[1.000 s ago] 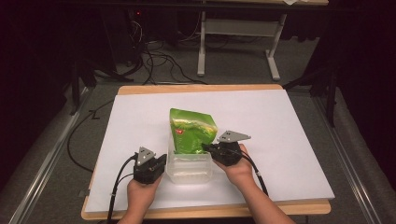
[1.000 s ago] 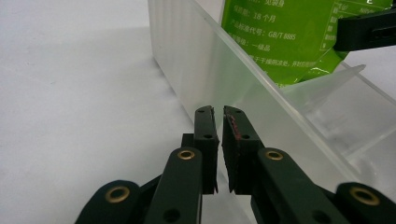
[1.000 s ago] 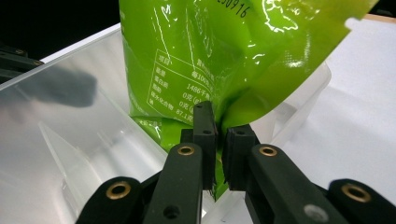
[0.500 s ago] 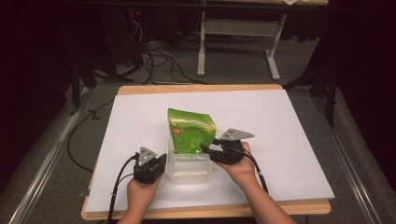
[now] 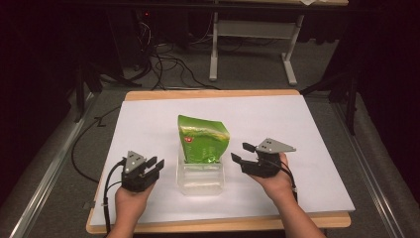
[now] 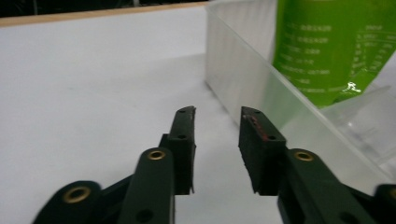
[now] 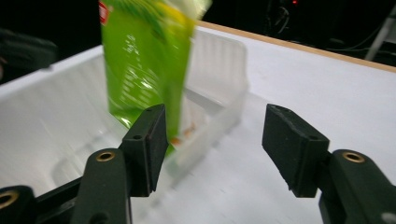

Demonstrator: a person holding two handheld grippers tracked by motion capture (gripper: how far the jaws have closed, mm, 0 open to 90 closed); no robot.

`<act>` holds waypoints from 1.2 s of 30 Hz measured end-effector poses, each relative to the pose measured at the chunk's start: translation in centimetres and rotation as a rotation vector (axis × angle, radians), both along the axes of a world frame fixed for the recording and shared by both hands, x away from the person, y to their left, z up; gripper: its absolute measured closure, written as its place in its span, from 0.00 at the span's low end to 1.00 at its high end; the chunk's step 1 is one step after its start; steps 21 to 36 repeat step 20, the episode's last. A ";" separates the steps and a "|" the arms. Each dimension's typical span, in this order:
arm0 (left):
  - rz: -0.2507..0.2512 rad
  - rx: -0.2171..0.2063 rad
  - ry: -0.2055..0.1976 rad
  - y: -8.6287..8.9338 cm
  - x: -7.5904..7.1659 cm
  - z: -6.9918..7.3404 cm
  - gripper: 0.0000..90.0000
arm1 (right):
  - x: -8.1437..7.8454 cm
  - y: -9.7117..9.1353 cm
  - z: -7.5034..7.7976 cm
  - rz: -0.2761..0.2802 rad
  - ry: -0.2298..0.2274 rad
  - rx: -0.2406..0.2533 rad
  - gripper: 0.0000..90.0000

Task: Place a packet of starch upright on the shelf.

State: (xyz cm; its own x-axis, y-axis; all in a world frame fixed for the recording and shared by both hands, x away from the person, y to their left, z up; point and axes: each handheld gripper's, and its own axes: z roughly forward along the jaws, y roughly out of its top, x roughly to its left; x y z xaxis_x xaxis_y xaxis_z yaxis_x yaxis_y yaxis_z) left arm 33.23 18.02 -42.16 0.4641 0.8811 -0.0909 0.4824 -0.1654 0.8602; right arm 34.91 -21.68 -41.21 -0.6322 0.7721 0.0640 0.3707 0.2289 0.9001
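Jaws are apart on both sides now and have just been opening, nothing between them. The left gripper is sitting off the clear tray's left wall, where a second ago it was pinching it. The green pouch is standing in the tray mid-table, nearer the front edge. The right gripper is off the pouch too. Looks like placement's done.
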 end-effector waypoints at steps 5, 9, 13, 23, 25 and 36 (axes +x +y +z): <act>0.019 0.021 0.007 2.7 0.2 0.1 0.51 | -0.8 -3.1 -0.5 -0.067 0.006 -0.034 0.43; 0.043 0.008 0.038 3.8 0.7 -0.6 0.43 | -1.7 -6.0 -1.0 -0.117 0.029 -0.036 0.41; 0.034 -0.004 0.042 3.4 0.8 -0.7 0.43 | -2.4 -7.5 -1.5 -0.157 0.047 -0.034 0.38; 0.026 0.018 0.035 2.7 0.7 -0.7 0.43 | -2.2 -7.0 -1.8 -0.141 0.047 -0.047 0.38; 0.026 0.018 0.035 2.7 0.7 -0.7 0.43 | -2.2 -7.0 -1.8 -0.141 0.047 -0.047 0.38; 0.026 0.018 0.035 2.7 0.7 -0.7 0.43 | -2.2 -7.0 -1.8 -0.141 0.047 -0.047 0.38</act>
